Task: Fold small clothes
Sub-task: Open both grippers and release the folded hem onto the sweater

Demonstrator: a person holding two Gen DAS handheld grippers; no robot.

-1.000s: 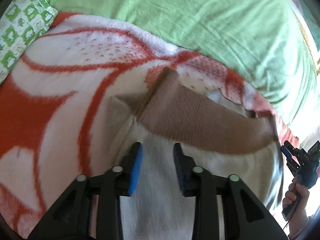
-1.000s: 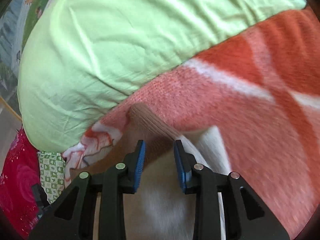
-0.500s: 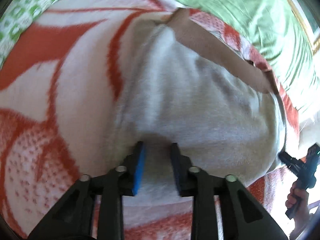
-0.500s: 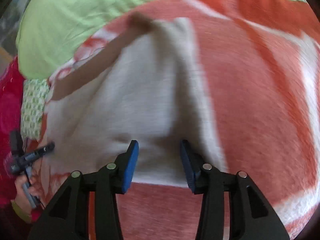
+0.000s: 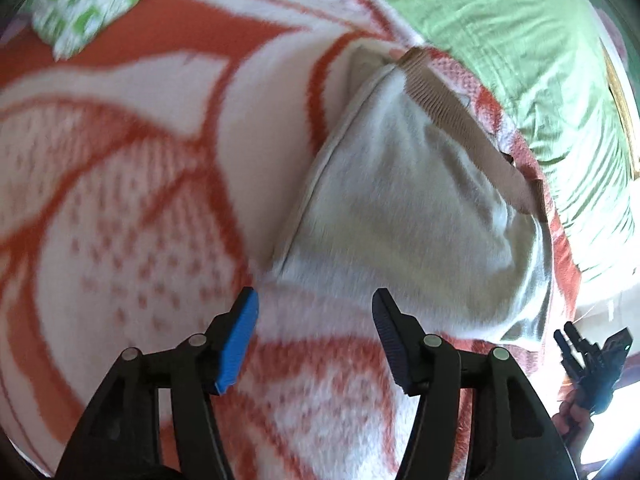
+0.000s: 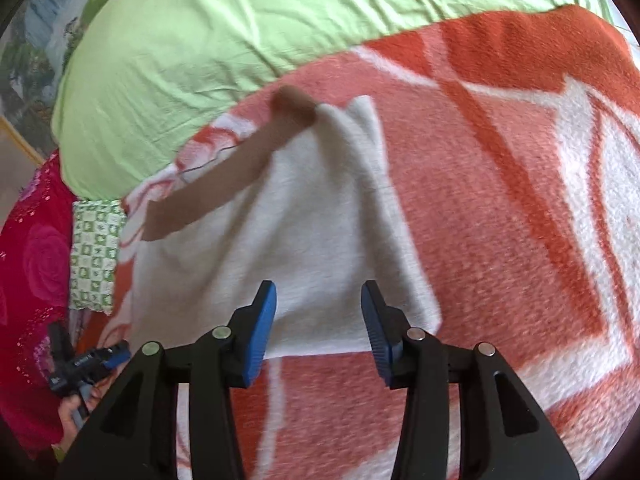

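The left gripper (image 5: 314, 334) stands wide apart with nothing between its blue pads, hovering over the orange-and-white patterned fleece blanket (image 5: 132, 184) just short of the near left corner of the small white fleecy garment with a tan ribbed waistband (image 5: 404, 208). The right gripper (image 6: 319, 326) is likewise spread wide and empty; its pads sit at the near edge of that same garment (image 6: 288, 236), whether touching the cloth or just above it cannot be told.

The garment lies flat on the blanket, its tan ribbed band (image 5: 460, 120) along the far edge and its plain white body toward both grippers. In the left wrist view the right side of the garment bulges slightly and its edge hangs in a soft fold.

Beyond the blanket lies a light green crumpled sheet (image 6: 224, 36), and a green-and-white checked cloth (image 6: 94, 256) lies at the blanket's side next to a magenta floral fabric (image 6: 36, 264). Each wrist view catches the other gripper at its edge, held in a hand.
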